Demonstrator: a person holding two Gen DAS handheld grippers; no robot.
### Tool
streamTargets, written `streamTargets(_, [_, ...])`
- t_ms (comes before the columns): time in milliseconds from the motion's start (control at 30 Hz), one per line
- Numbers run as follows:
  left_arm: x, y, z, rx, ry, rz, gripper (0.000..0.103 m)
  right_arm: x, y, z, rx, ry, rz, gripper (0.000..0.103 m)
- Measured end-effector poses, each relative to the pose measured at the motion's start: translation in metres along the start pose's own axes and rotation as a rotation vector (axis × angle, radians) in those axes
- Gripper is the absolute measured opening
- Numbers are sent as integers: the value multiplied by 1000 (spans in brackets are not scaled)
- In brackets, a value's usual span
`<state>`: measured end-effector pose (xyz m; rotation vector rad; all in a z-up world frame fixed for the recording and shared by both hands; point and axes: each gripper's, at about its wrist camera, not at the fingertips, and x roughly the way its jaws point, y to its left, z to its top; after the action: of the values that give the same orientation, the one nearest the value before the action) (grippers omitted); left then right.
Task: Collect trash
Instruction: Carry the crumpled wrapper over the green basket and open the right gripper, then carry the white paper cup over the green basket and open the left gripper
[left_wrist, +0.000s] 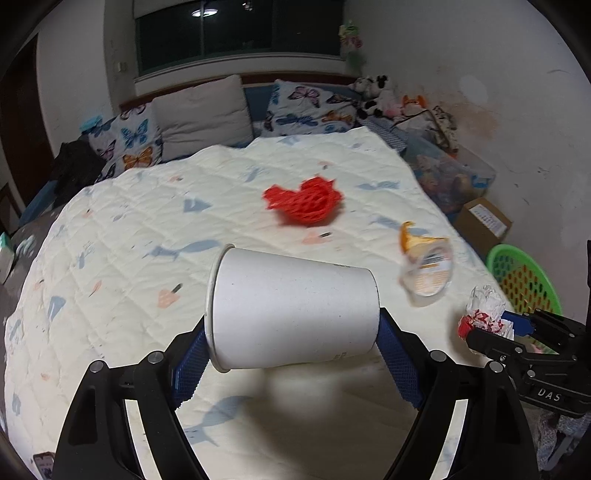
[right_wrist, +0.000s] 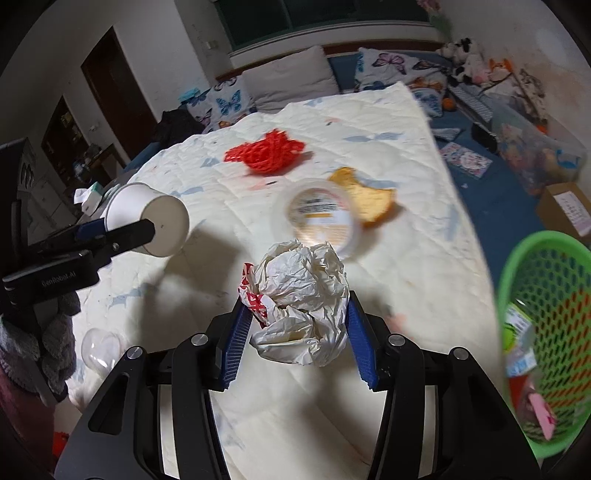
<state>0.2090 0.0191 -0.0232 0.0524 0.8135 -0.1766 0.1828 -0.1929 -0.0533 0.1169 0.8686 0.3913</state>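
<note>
The left gripper (left_wrist: 291, 332) is clamped end to end on one white paper cup (left_wrist: 291, 308), its blue pads (left_wrist: 400, 365) against rim and base, the cup lying sideways and clear of the quilt (left_wrist: 129, 229). The right gripper (right_wrist: 295, 328) has its jaws squeezed on one crumpled paper wrapper (right_wrist: 301, 302), white with red print, which bulges above the pads. Judging from this, the cup is the shakier hold: a thin wall gripped along its length could buckle or pop out if the hand tilts. The wrapper may spring loose, since only its lower folds sit between the pads. The green mesh basket (right_wrist: 546, 295) stands off the bed to the right of the right gripper, so the left hand's cup has the longer carry and could clip the other tool on the way. Ahead of both tools, on the quilt, I count one red foam fruit net (left_wrist: 303, 201), one clear plastic lid with a label (right_wrist: 319, 216), and one bitten piece of bread (right_wrist: 369, 203) just behind it. One clear plastic dome (right_wrist: 101, 349) lies left of the right gripper. The basket already holds some packaging, too blurred to count.
</note>
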Motion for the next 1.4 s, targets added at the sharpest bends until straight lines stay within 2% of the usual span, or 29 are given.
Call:
streamTargets(200, [-2,-35,6,46,-5,-65,81,-26,-34,-10,45,-22,-71,51])
streamTargets(733, [10,-147,20,203,1,-188,81,-93,-176,-49,254,-55,-336,53])
streamTargets(867, [14,-173,21,239,9,-211,81,-102,-203,-55,299,-62,-370,63])
streamTargets(1067, [21,-205,20,280,25,-248,81,-116,-222,-61,336,-90,-392,67])
streamTargets(1400, [39,-260,17,345,63,-312,81,-137,-226,-73,349,-120,-395,71])
